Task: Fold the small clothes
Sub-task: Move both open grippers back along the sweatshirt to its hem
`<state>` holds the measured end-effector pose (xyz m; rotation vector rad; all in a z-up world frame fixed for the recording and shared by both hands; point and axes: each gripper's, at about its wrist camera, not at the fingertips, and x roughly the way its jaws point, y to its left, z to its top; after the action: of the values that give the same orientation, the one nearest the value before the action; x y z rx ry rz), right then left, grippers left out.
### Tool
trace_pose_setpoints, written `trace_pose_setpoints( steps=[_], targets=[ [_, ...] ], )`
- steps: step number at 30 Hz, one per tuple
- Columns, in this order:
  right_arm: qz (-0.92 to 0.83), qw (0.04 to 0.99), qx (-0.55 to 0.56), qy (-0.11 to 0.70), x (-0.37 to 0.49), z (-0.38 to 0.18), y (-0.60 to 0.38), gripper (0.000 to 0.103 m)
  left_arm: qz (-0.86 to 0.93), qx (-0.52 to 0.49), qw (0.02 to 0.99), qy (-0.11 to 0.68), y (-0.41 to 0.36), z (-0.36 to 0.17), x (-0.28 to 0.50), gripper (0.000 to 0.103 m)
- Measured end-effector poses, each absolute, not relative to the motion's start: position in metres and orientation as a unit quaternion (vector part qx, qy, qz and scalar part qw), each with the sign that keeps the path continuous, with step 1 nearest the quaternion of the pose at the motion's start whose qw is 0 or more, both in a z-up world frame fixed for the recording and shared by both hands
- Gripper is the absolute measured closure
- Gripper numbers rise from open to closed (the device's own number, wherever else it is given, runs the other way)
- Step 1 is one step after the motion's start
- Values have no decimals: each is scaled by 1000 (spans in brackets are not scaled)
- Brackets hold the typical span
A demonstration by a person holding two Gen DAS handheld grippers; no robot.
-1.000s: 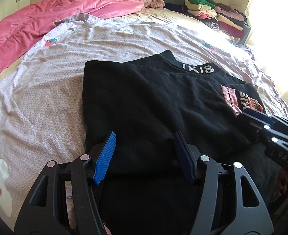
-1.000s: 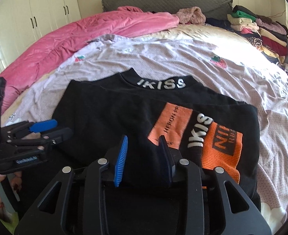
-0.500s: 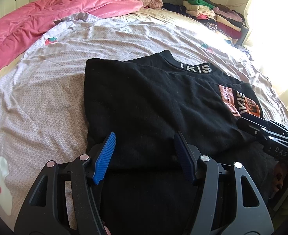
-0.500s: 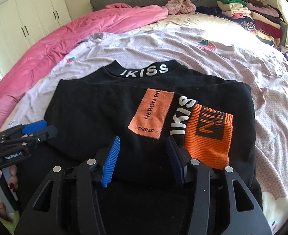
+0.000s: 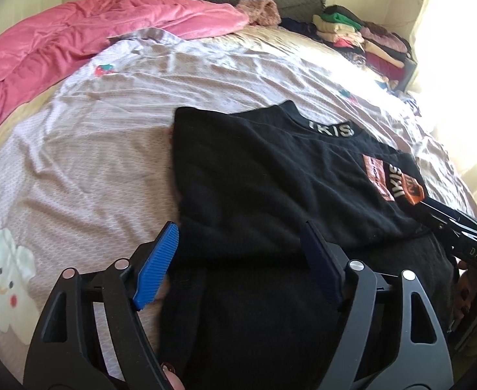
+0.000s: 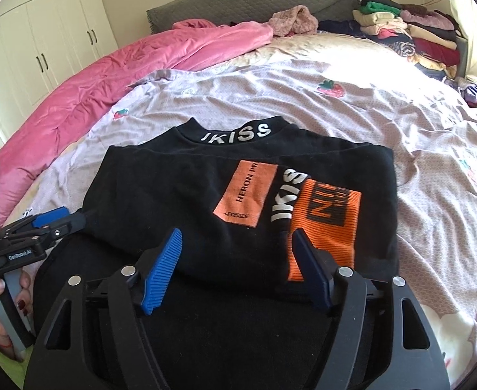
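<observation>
I have both the left gripper point(image 5: 238, 253) and right gripper point(image 6: 235, 263) with jaws wide, empty, black sweater point(image 6: 206, 188) ahead on the bed point(image 6: 368, 113).

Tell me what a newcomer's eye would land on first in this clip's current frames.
First the black sweatshirt, lying folded on the lilac bedsheet in the middle of the bed, with white IKISS lettering at the collar and orange patches on its right half. Next, the left gripper and right gripper at its near edge, jaws open on both. Behind lie a pink duvet on the left and stacked clothes at the far right.
</observation>
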<state>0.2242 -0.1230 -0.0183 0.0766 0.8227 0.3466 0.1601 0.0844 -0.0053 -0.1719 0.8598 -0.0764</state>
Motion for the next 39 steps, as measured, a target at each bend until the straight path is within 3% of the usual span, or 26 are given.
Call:
trace_pose_setpoints(
  steps=[7, 39],
  targets=[
    [152, 909, 34, 387, 212, -7, -132, 26, -22, -98, 913, 394, 103, 9, 140, 11],
    [117, 934, 38, 334, 126, 43, -205, 26, 15, -85, 921, 381, 130, 38, 66, 10]
  ],
)
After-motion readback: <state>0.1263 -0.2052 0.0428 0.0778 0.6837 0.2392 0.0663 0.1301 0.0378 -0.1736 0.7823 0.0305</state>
